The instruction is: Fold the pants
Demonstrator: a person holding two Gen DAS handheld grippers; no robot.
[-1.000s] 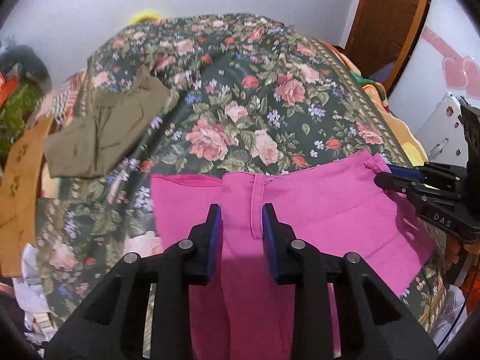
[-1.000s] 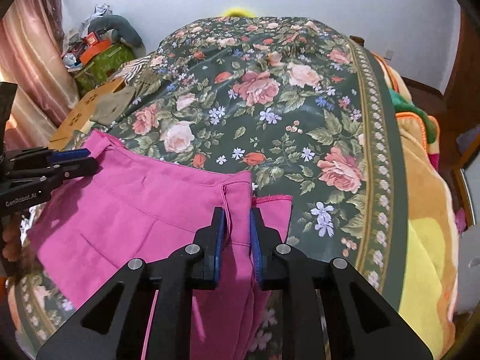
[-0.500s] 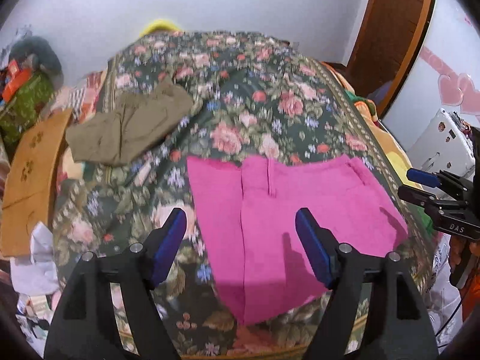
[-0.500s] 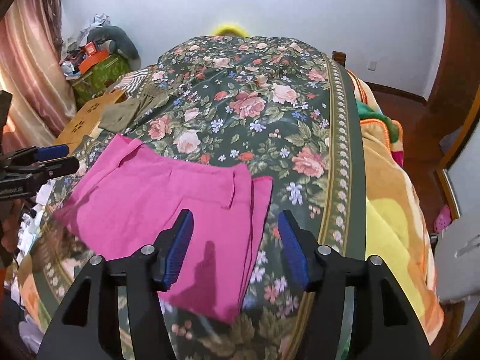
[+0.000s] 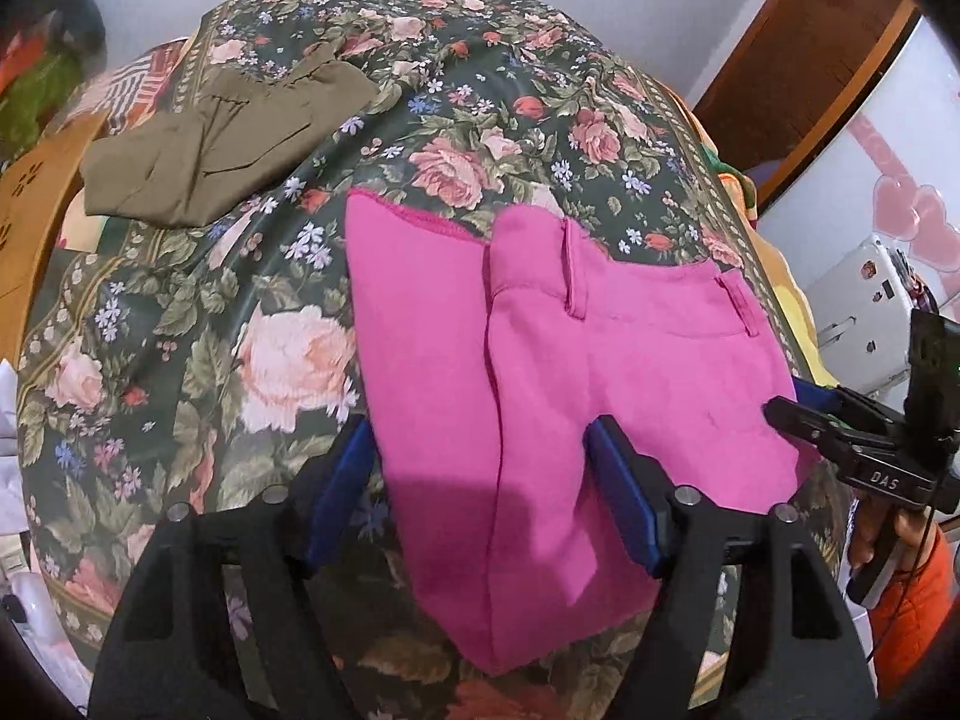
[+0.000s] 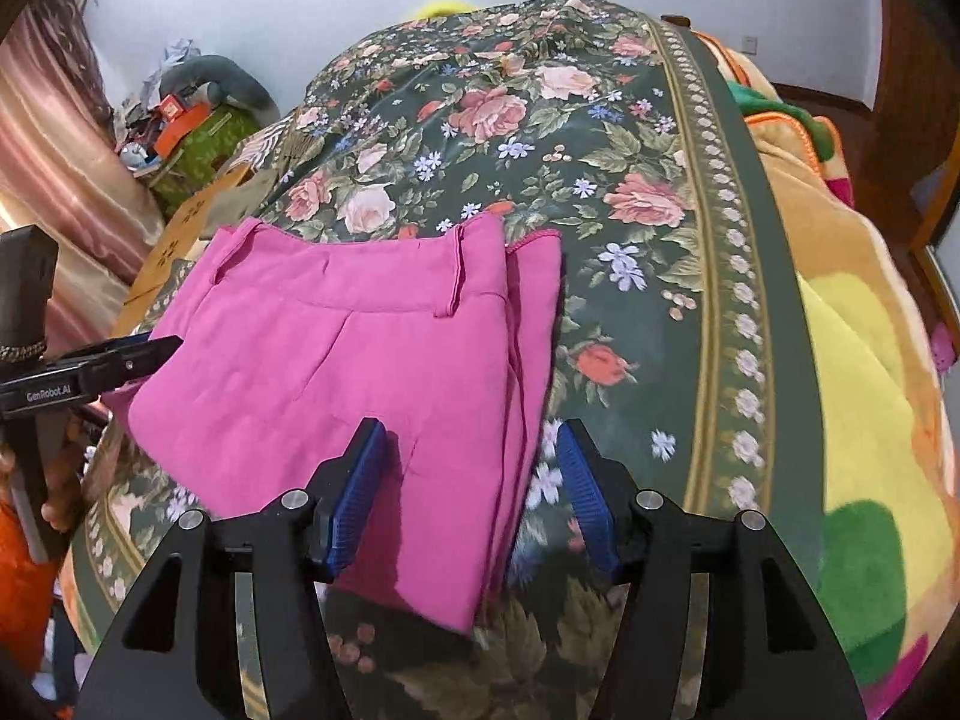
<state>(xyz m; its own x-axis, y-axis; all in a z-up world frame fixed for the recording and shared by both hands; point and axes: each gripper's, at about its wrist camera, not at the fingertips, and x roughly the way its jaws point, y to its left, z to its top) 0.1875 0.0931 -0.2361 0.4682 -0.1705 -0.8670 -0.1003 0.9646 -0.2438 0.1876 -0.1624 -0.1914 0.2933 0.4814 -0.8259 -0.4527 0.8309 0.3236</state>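
The pink pants (image 5: 540,372) lie folded flat on the floral bedspread (image 5: 252,324), waistband toward the far side. They also show in the right wrist view (image 6: 360,360). My left gripper (image 5: 480,480) is open and empty, hovering above the near end of the pants. My right gripper (image 6: 465,468) is open and empty, above the near right part of the pants. Each gripper shows at the edge of the other's view: the right one (image 5: 780,411) and the left one (image 6: 162,348).
Folded olive pants (image 5: 222,144) lie on the bed at the far left. A brown cardboard box (image 5: 30,222) stands beside the bed on the left. An orange and yellow blanket (image 6: 858,360) lies along the bed's right side. A wooden door (image 5: 798,60) is at the far right.
Both grippers were shut on the pink pants a second ago; they opened, let go and pulled back. Since half a second ago both have moved closer over the pants.
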